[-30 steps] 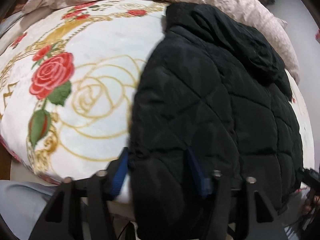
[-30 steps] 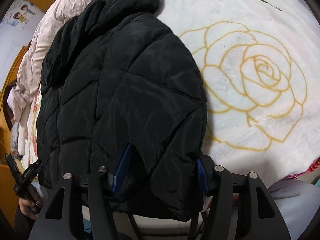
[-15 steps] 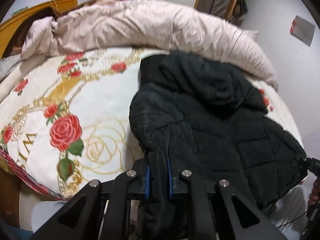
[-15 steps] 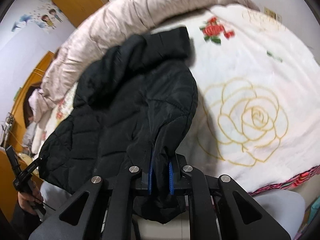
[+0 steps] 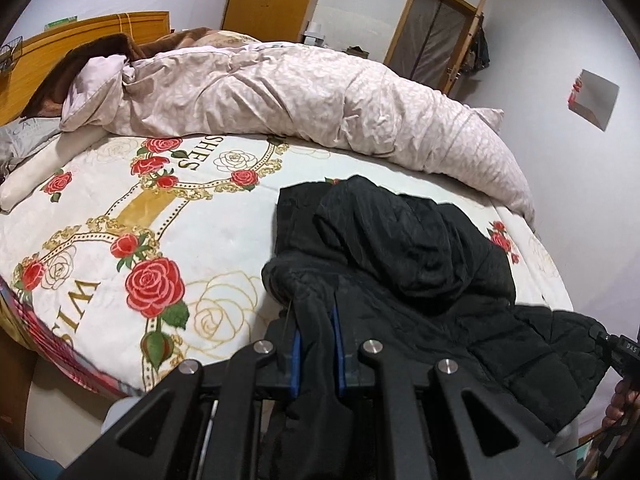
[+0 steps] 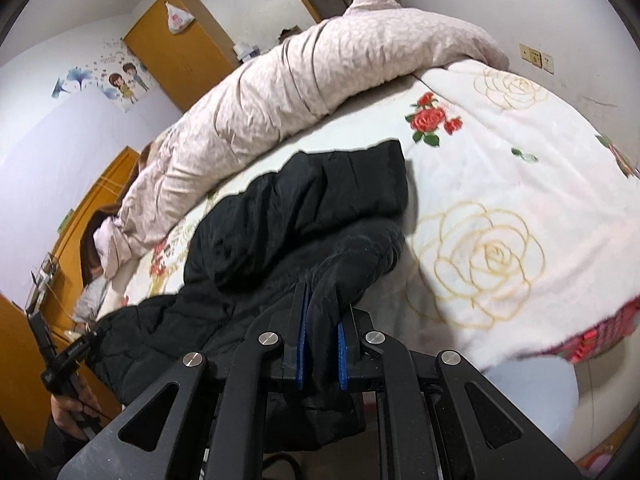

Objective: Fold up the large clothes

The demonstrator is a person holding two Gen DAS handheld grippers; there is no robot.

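Observation:
A black quilted jacket (image 5: pixel 416 264) lies on the rose-patterned bedspread (image 5: pixel 120 216), hood toward the far side. My left gripper (image 5: pixel 316 336) is shut on the jacket's near hem, and the pinched fabric rises off the bed between the blue pads (image 5: pixel 296 354). In the right wrist view the same black jacket (image 6: pixel 288 216) spreads to the left. My right gripper (image 6: pixel 322 332) is shut on another part of that hem, lifted above the bedspread (image 6: pixel 500 200). The other gripper shows at the edge of each view (image 5: pixel 616 350) (image 6: pixel 68 356), held by a hand.
A rolled pale pink duvet (image 5: pixel 304 92) runs along the bed's far side. A brown blanket (image 5: pixel 104 52) lies by the wooden headboard (image 5: pixel 52 36). An orange wardrobe (image 6: pixel 184 48) and a doorway (image 5: pixel 436 36) stand beyond. The bed's near edge (image 6: pixel 600 328) drops to the floor.
Both grippers went from open around the jacket's hem to shut on it, then rose, lifting the hem off the bed. Both views tilted up, so the room now shows.

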